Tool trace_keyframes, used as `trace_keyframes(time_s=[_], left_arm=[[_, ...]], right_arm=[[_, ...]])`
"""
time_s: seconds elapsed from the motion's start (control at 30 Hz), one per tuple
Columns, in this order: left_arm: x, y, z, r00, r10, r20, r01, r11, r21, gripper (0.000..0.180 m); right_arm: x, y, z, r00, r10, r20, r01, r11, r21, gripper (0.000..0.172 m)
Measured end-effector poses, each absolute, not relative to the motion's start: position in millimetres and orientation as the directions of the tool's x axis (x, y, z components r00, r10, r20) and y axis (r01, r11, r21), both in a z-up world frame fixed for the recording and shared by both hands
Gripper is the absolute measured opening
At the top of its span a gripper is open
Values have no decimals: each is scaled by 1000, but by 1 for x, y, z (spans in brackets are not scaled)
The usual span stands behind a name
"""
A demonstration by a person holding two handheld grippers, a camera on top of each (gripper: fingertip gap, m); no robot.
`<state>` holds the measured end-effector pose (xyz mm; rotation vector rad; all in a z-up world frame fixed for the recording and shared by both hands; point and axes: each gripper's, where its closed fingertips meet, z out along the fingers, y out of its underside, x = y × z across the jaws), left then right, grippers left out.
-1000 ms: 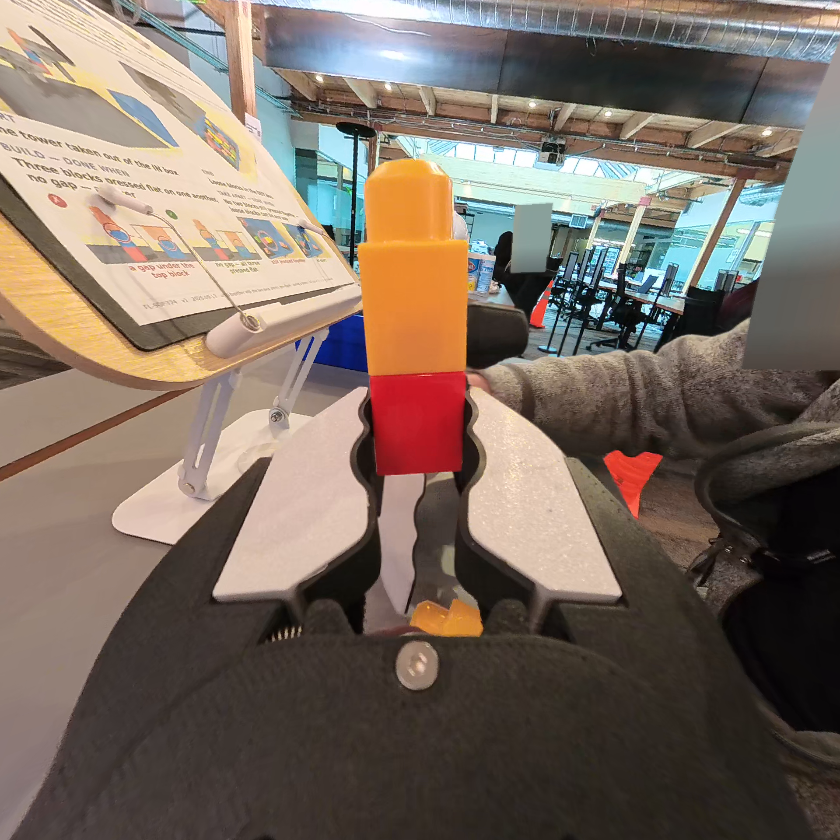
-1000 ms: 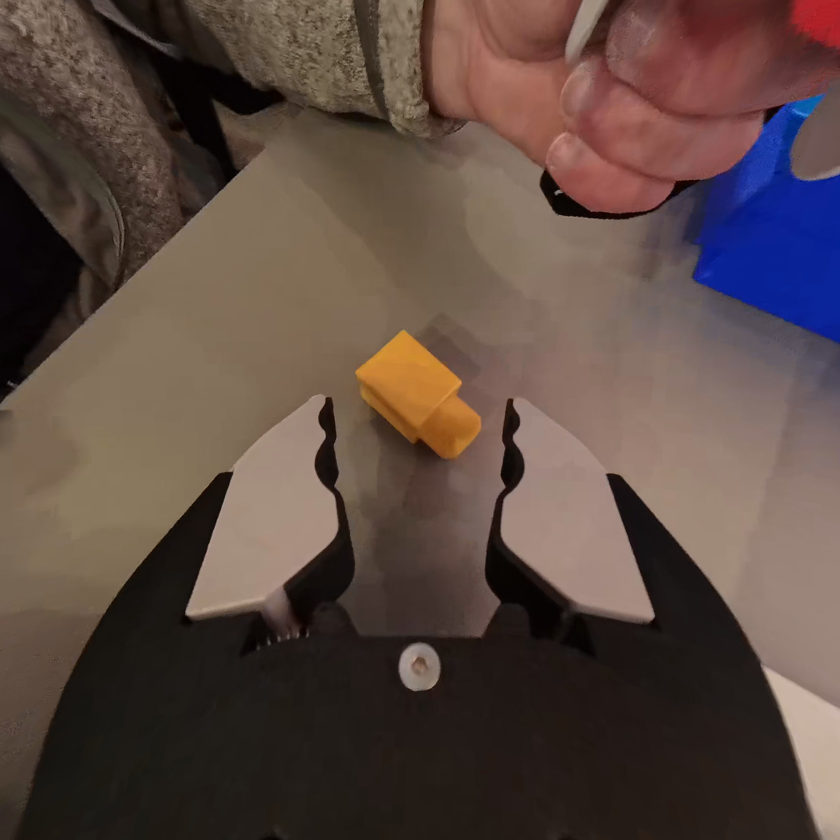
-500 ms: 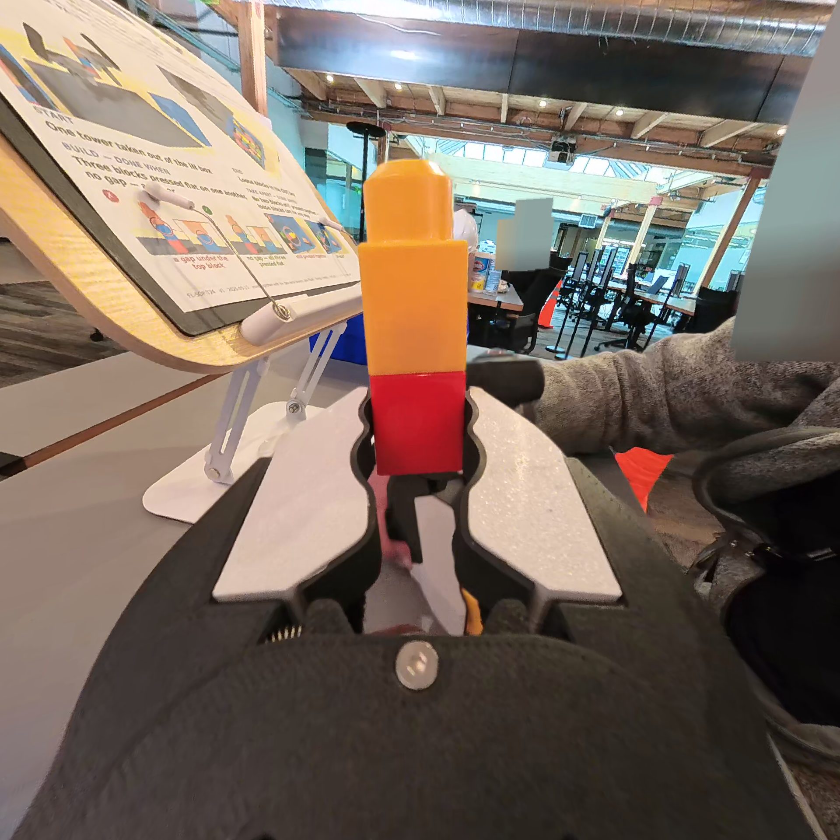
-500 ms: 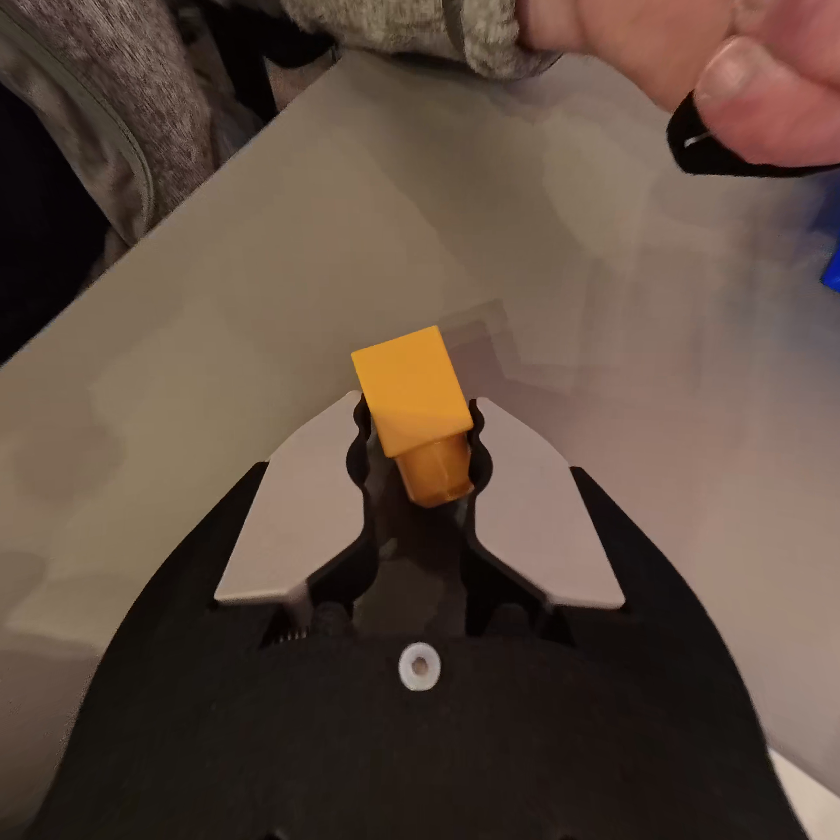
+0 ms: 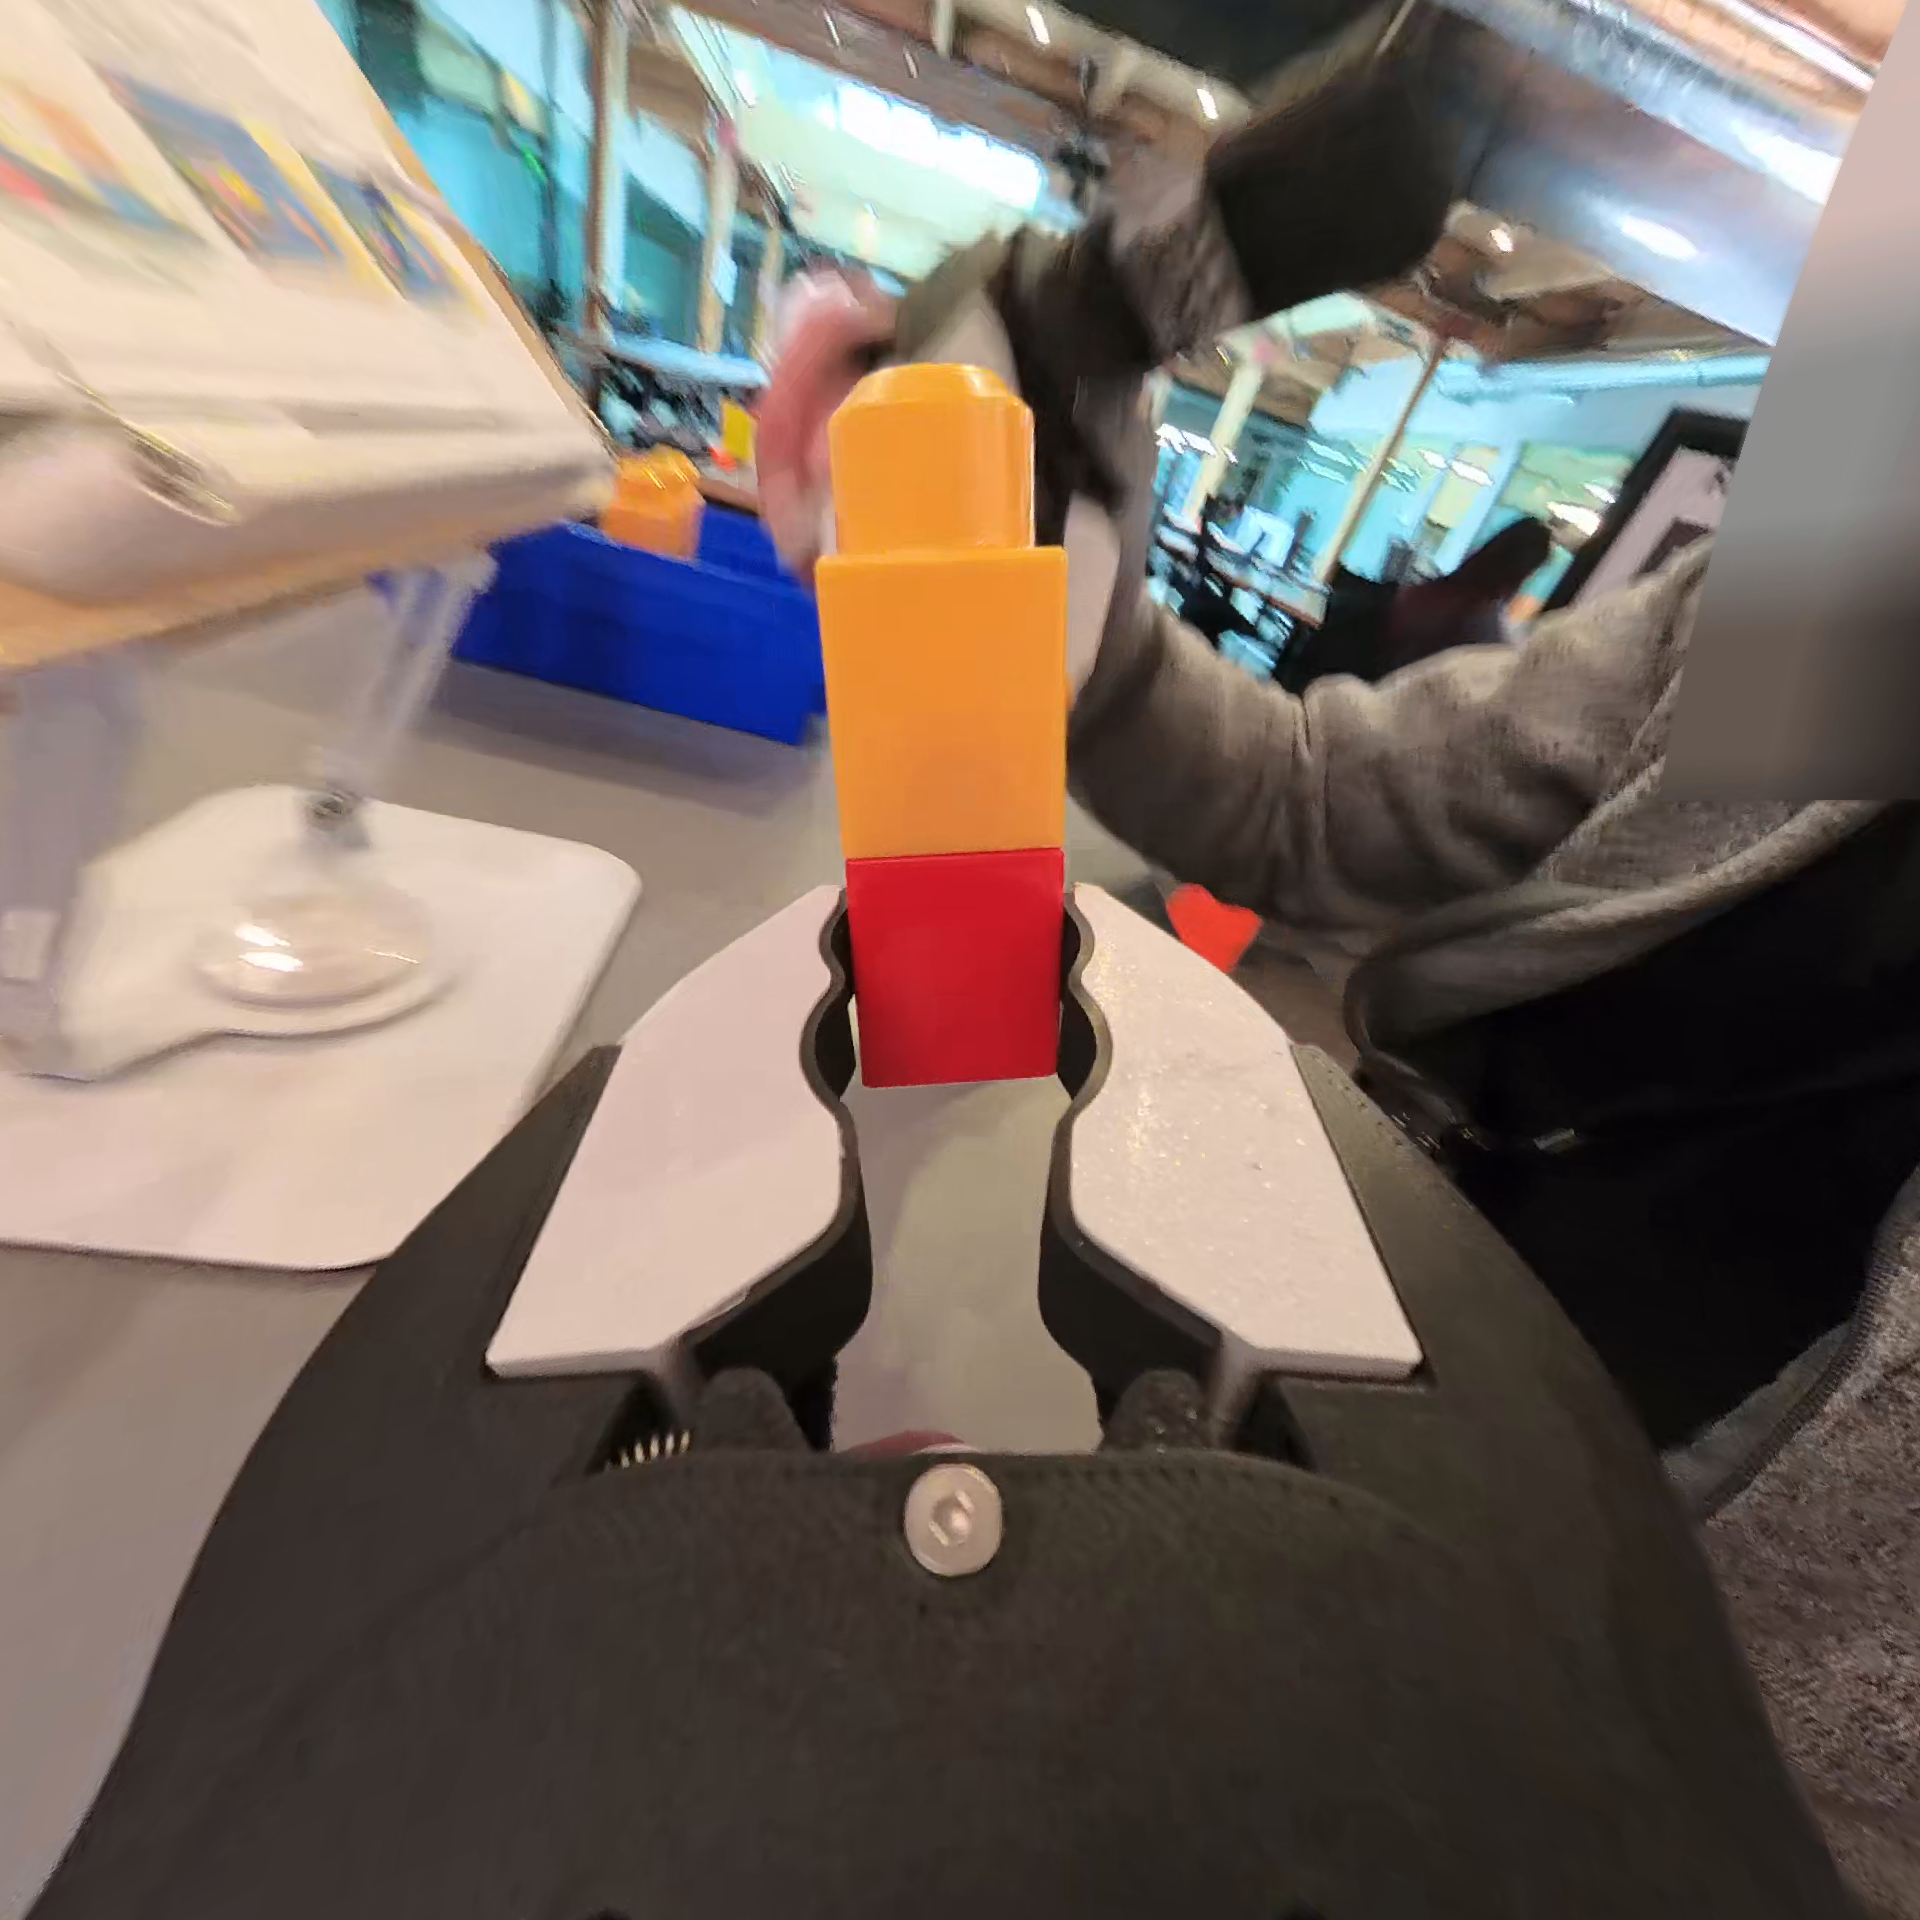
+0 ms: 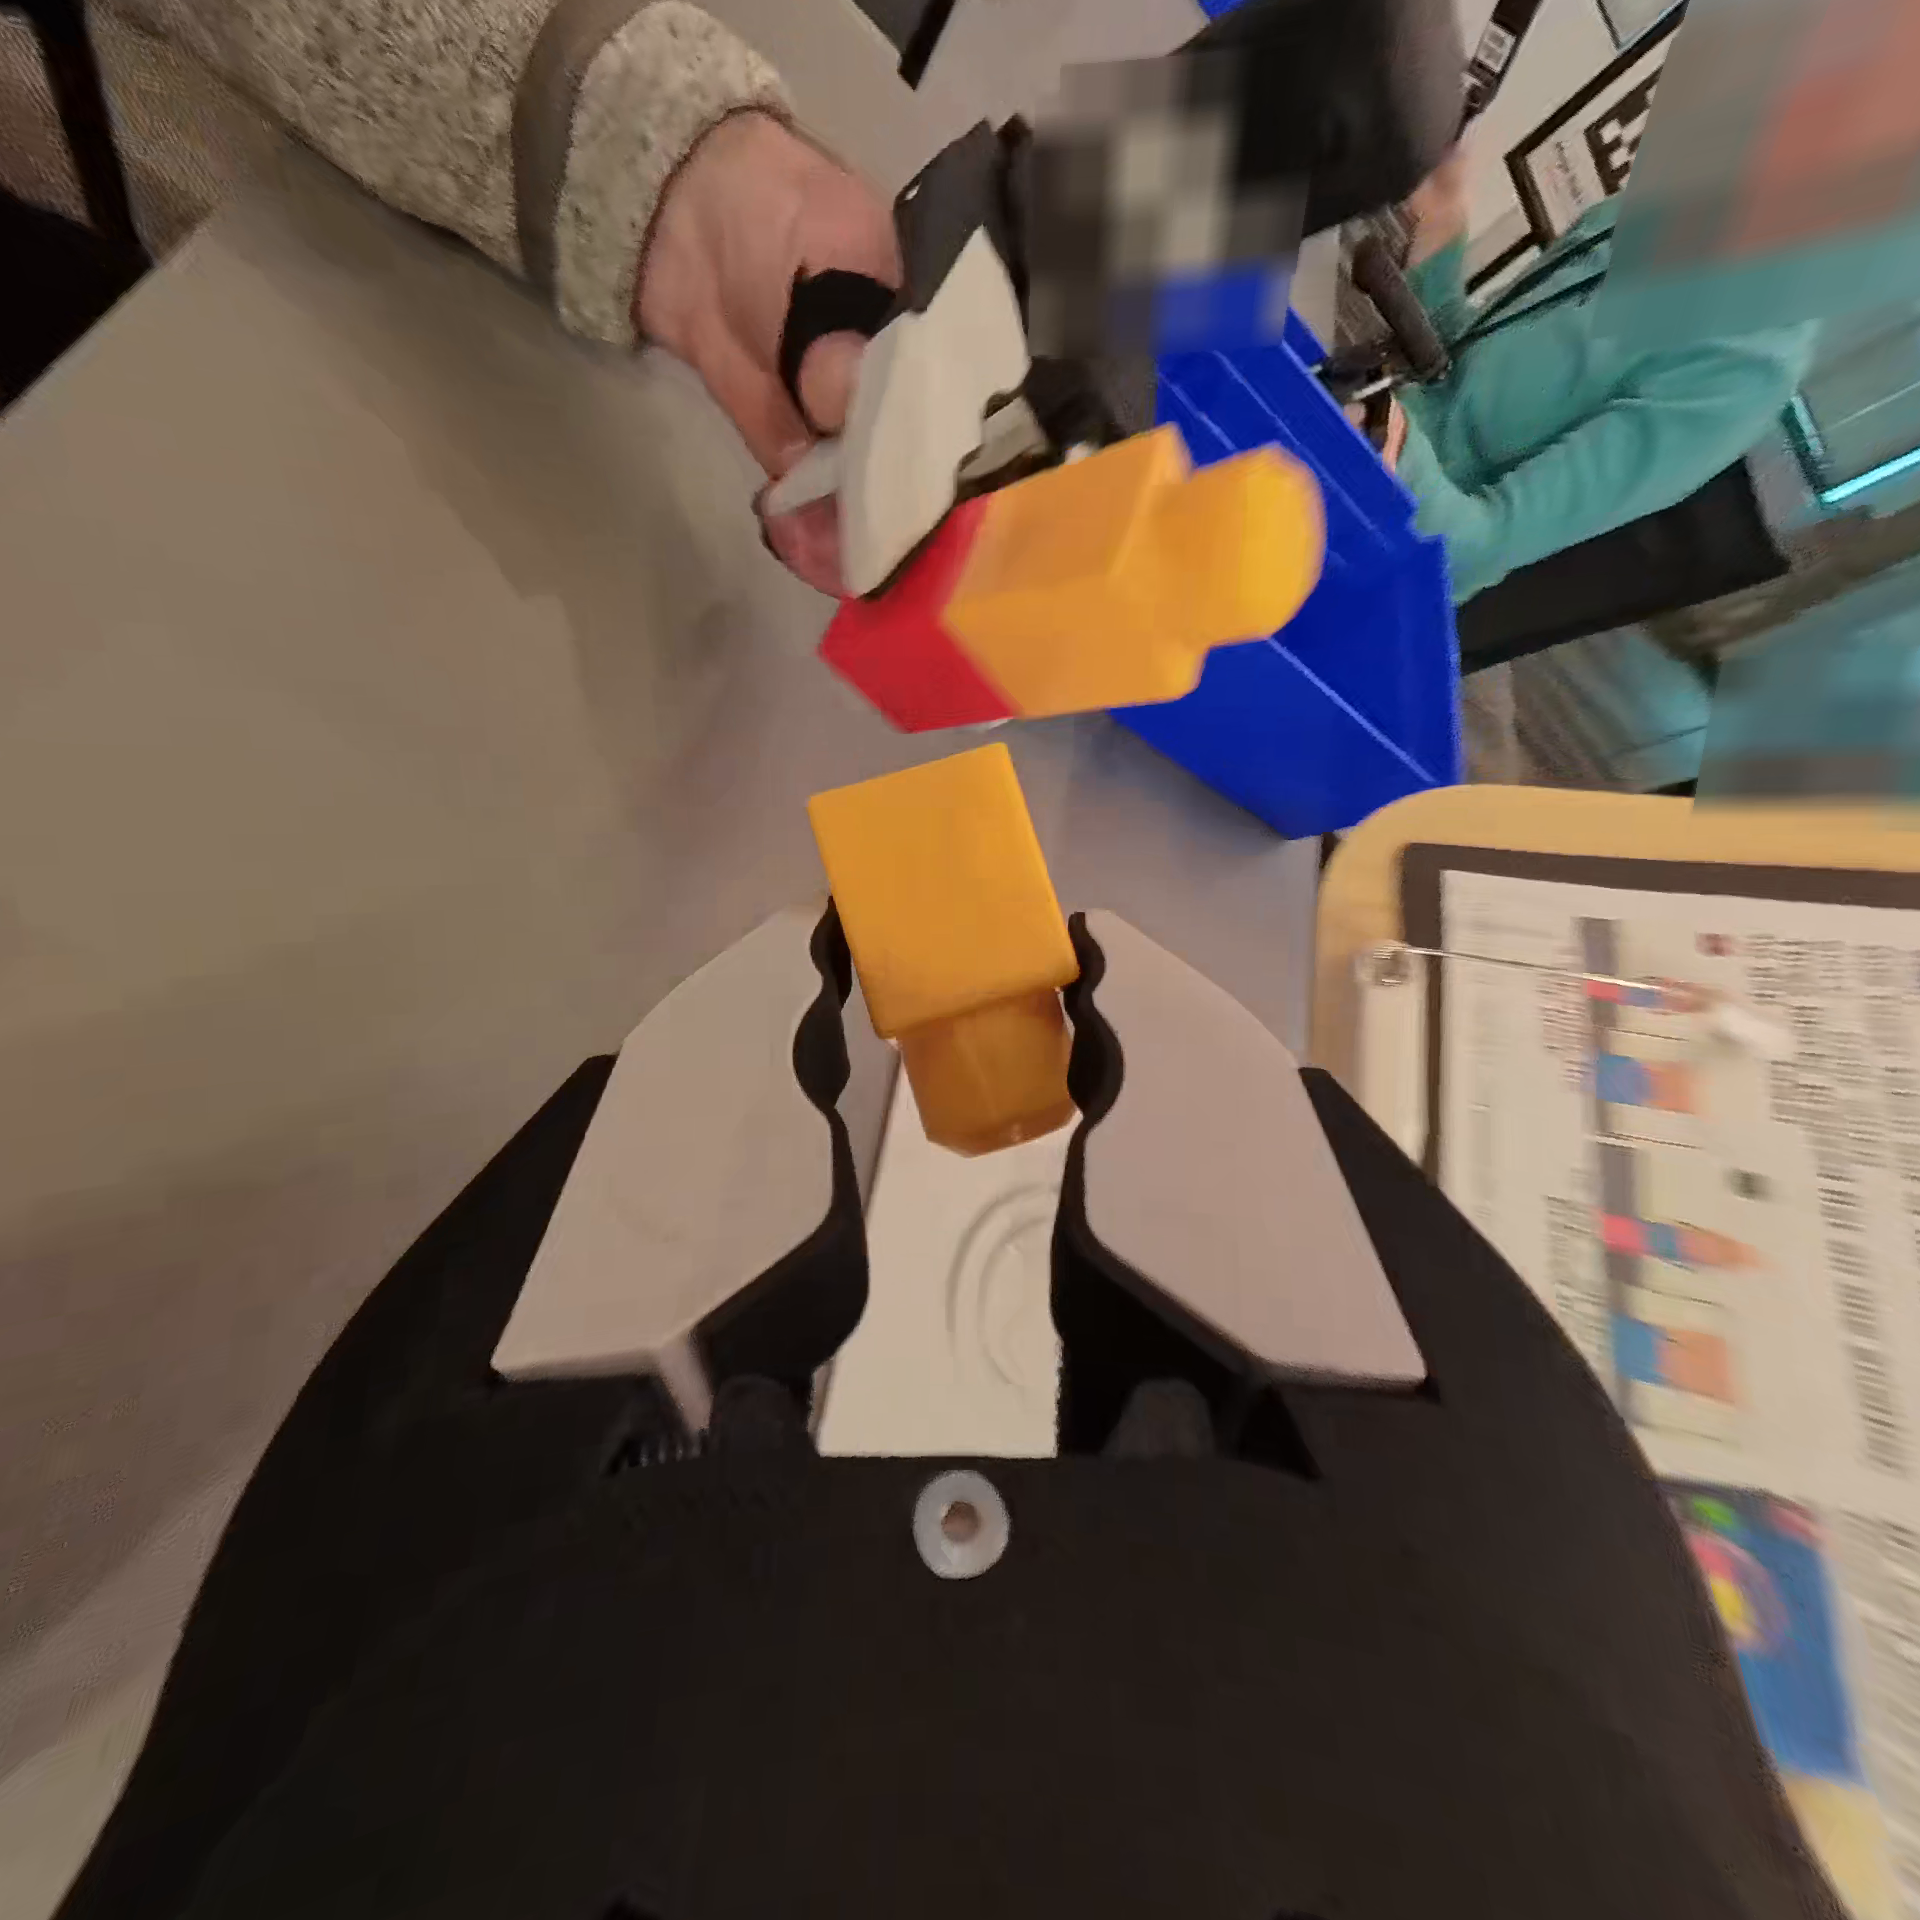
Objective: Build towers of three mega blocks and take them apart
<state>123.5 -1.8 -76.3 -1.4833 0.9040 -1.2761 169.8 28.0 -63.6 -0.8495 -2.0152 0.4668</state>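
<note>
Two handheld grippers bring mega blocks together above a grey table (image 6: 312, 727), with the third block of a tower about to go on.

The left gripper (image 5: 956, 987) is closed on the red block (image 5: 956, 966), its fingers (image 5: 727, 1091) pressing both sides, and an orange block (image 5: 945, 696) is seated flush on top with its stud pointing away from the tool. The right gripper (image 6: 951, 997) is clamped at a narrow gap on a loose orange block (image 6: 935, 894); the block's stud points back toward the tool's palm and its open base faces forward, just short of the two-block stack seen ahead of it in the right wrist view. There the stack lies tilted, stud aimed off to the right of the tool.

To do this step well, the loose block's hollow base should likely be lined up squarely over the stack's stud, both pieces brought onto one axis before any push, then pressed straight down until no gap shows. The loose block sits slightly skewed between the right fingers, so a hard push off-axis could twist it in the grasp.

Beyond the stack sits a blue bin (image 6: 1330, 644); to the right of the right tool is an instruction sheet (image 6: 1683, 1143) on a wooden stand (image 6: 1351, 935).
</note>
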Motion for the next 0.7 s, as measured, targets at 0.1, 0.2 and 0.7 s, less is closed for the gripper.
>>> trace_keyframes(time_s=[0.1,0.2,0.7], left_arm=[[144,-12,-87,133,-948,288,-28,-294,-955,35],[160,-23,-97,85,-952,296,-122,-304,-945,36],[188,-34,-116,19,-950,311,-281,-304,-910,36]], right_arm=[[180,33,-45,-384,627,678,445,769,-459,40],[189,34,-36,-418,520,745,478,823,-307,40],[203,8,-54,-617,253,745,467,880,88,40]])
